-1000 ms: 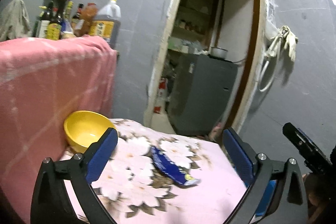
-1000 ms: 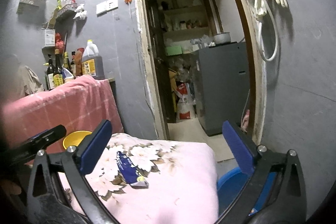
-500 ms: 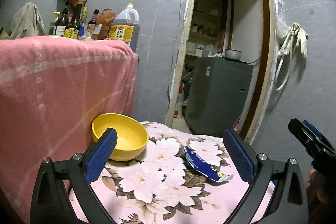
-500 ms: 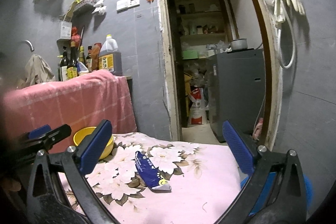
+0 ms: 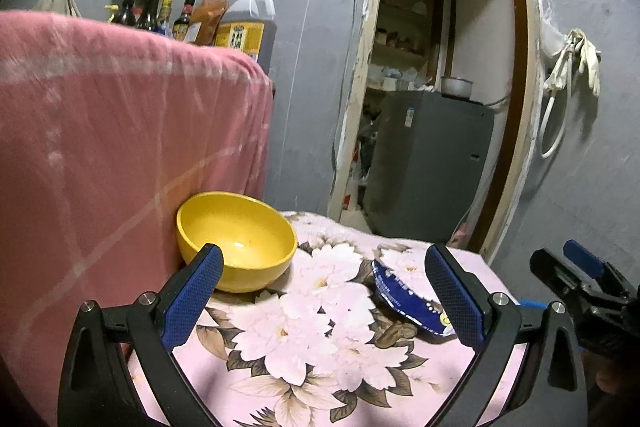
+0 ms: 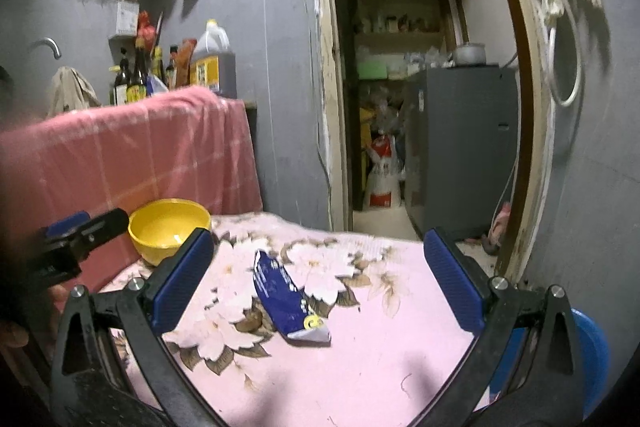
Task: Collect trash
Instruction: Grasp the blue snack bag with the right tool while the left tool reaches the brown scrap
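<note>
Wrapper [image 6: 289,297], flat beside the yellow bowl [image 6: 168,229]: both grippers' jaws gape wide and empty, so the right gripper [image 6: 320,291] should straddle its narrow width.

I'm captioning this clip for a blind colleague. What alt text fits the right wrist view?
A blue wrapper lies flat on a pink floral cloth, between the fingers of the open right gripper. A yellow bowl sits behind it at left, by the left gripper; an open doorway lies beyond.
</note>
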Demonstrator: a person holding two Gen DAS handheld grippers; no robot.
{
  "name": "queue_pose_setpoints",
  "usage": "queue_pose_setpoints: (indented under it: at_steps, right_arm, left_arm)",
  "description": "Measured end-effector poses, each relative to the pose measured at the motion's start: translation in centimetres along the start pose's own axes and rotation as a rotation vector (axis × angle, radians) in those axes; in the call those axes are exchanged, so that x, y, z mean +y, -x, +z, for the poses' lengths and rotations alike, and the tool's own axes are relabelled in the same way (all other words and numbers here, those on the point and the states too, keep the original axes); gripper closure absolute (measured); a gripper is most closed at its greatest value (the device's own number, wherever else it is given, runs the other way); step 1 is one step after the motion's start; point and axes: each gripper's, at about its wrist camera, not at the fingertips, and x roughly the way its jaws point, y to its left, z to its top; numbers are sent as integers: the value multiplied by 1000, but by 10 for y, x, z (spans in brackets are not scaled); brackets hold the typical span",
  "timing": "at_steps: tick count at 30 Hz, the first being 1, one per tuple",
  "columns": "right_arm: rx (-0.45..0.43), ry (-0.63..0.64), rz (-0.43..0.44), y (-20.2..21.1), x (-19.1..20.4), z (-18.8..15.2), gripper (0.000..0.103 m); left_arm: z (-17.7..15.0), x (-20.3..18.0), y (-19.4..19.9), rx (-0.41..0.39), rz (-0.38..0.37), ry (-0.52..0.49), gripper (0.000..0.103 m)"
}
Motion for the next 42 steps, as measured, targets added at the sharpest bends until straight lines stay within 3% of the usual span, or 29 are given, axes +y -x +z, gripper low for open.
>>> queue_pose_setpoints:
  at_steps: [12, 25, 31, 42]
  right_arm:
    - [258, -16, 31, -54, -15, -20, 0]
    - [537, 40, 133, -109, 1, -48, 28]
    - [593, 51, 147, -123, 6, -57, 45]
    - [580, -10, 144, -115, -9, -58, 48]
  left_arm:
    - [-15, 7, -40, 165, 45, 1, 4]
    - [-30, 13, -64, 306, 54, 31, 5]
    - [-33, 13, -69, 345, 41, 32, 5]
    - [-38, -2, -78, 399, 12, -3, 5]
